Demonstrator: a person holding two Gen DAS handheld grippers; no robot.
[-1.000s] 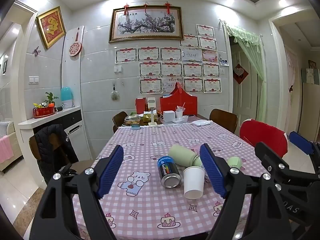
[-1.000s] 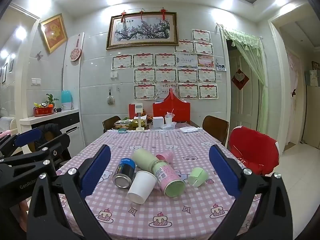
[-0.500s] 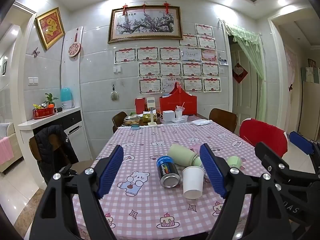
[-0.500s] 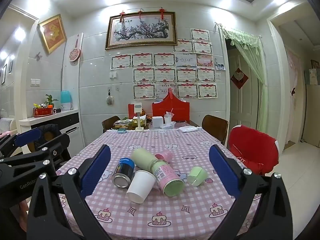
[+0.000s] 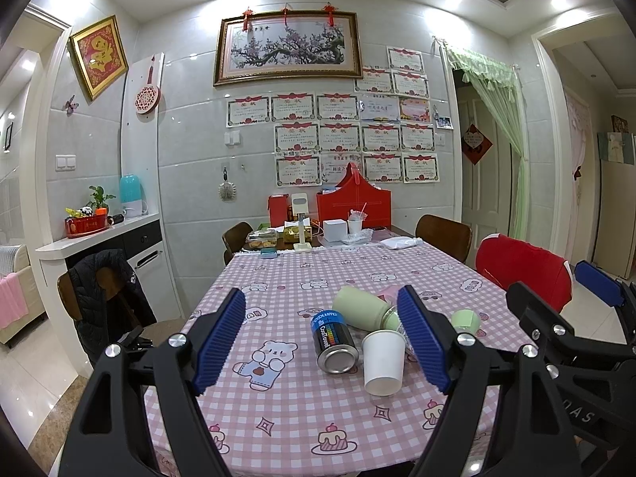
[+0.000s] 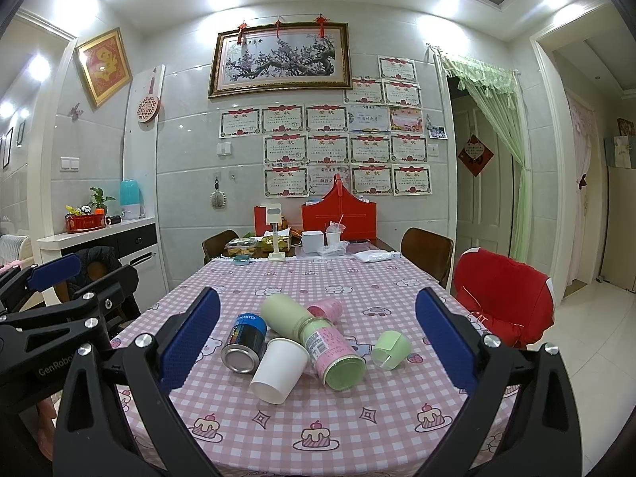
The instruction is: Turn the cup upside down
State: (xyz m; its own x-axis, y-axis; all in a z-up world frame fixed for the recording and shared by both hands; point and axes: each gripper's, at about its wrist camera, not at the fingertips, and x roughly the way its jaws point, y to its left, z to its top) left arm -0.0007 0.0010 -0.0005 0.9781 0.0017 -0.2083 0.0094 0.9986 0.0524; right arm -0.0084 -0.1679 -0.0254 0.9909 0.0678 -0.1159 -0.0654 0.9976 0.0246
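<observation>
Both grippers, left [image 5: 322, 342] & right [image 6: 316, 338], hover w/ jaws spread, empty, short of the white cup [image 6: 279, 369], which lies tipped beside the can [image 6: 244, 342], needs a side grab.

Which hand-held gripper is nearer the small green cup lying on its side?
Right. The small green cup lies between the open right hand-held gripper's fingers; the open left hand-held gripper points left of it.
</observation>
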